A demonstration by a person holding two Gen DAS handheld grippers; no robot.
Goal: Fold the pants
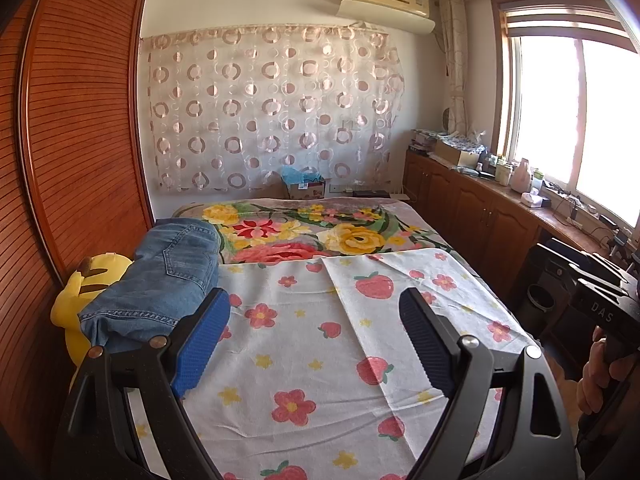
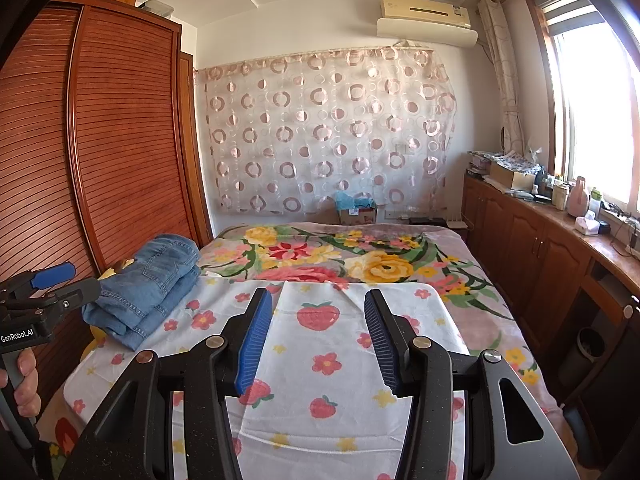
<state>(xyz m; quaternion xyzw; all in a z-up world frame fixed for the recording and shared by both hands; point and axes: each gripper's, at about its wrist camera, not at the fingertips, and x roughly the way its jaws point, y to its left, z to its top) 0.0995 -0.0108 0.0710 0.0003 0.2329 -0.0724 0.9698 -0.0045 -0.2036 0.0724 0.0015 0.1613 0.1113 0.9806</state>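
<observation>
Both sets of jaws stand spread wide with nothing between them. The left gripper [image 1: 314,320] hangs above the strawberry sheet [image 1: 304,352], its blue pads [image 1: 200,344] facing each other across a broad gap of bare cloth. The right gripper [image 2: 318,332] is likewise parted over the same sheet [image 2: 320,364], and neither touches the fabric.

Just beyond the left gripper's left finger lie the jeans [image 1: 160,280], folded into a thick bundle at the left edge of the bed; one back pocket faces up. From the right wrist view the jeans [image 2: 148,288] show as stacked layers resting on the sheet's left corner, well apart from the right gripper. Tucked under and beside them, against the wardrobe, is a yellow plush toy [image 1: 84,296].

The sheet, printed with strawberries and red flowers, covers the near part of the bed; one flap is folded over along a diagonal crease. Farther back lies a floral blanket [image 1: 320,232] with big yellow and red blooms.

A slatted wooden wardrobe [image 1: 80,140] runs along the left. On the far wall hangs a sheer curtain [image 1: 272,116] patterned with circles, with an air conditioner [image 1: 386,0] above it. A cardboard box [image 1: 304,188] sits at the bed's far end. Along the right, under a bright window [image 1: 576,120], a wooden counter [image 1: 480,208] carries boxes, bottles and cables.

Each view catches the other hand-held gripper at its edge: the right one [image 1: 600,292] and the left one [image 2: 40,300].
</observation>
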